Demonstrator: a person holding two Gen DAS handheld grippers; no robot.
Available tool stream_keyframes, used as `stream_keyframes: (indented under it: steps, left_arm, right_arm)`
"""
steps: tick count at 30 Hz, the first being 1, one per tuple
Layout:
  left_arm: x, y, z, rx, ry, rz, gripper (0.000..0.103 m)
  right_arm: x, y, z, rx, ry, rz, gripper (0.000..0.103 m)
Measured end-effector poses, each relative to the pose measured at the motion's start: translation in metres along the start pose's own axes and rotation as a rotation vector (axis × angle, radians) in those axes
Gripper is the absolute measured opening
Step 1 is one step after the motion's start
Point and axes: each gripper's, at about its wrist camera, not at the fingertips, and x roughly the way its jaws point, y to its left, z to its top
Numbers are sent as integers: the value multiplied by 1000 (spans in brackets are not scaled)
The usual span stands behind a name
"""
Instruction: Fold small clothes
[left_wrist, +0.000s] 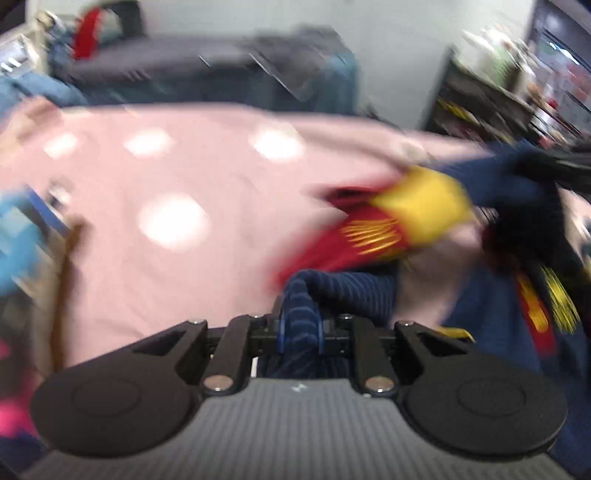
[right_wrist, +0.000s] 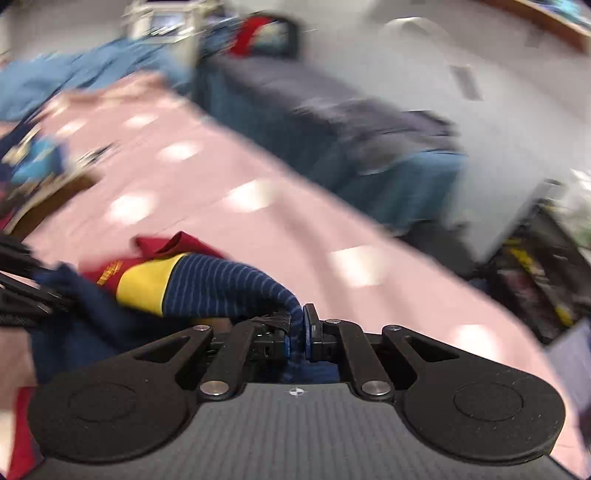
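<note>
Left gripper (left_wrist: 300, 325) and right gripper (right_wrist: 297, 328), fingers each pinching striped garment (right_wrist: 221, 291) above pink sheet (right_wrist: 258, 229); thin pinches risked slipping.

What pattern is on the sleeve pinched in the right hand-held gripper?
Navy with thin lighter-blue stripes on the sleeve, clearest in the right wrist view.

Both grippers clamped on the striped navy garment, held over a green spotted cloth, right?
Not green. The spotted cloth is pink, plain in both wrist views. The rest holds: the left gripper and the right gripper are each shut on navy striped fabric of the garment.
</note>
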Motion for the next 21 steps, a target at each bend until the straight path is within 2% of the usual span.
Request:
stream_keyframes:
  steps: [3,5,7,10,12,13,14,15,16,17,18,19,21]
  left_arm:
    - [-25,39,32,-77,-97,98,14]
    - [-39,65,49,-112,-144,167,14]
    - [-48,84,62,-107,-183,271,14]
    - [-58,112,77,-155,-218,379,15]
    - [-56,128,84,-179,-193,425,17]
    - [-51,129,84,-176,-155,428,22]
    - [-44,125,86,-158,-125,416,36]
    - [-42,119,82,-133,-113,404,64]
    - [-41,109,76,-104,-107,398,78]
    - [-45,101,69,-80,-106,397,98]
    - [-45,91,61,-57,-99,394,103]
    - [-46,78,53,-30,-84,378,103]
    - [-55,49,27,24,-43,312,103]
  right_arm:
    - [-26,-52,-1,52,-40,-137,11]
    - [-40,-83,-8,127,-52,-184,11]
    - [-54,-110,-18,191,-70,-233,11]
    - [-59,-128,-34,260,-62,-303,11]
    - [-48,-125,-44,290,-25,-292,18]
    - [-43,-123,-50,303,4,-234,33]
    - [-36,-116,-49,313,5,-178,38]
    - [-36,-108,-51,316,-4,-142,43]
    - [-36,-97,-52,308,-1,-129,70]
    - [-36,-84,-52,301,6,-132,102]
    - [-36,-72,-53,303,-2,-132,103]
    - [-39,-58,-55,307,-14,-92,103]
    - [-46,-31,-61,299,-28,58,103]
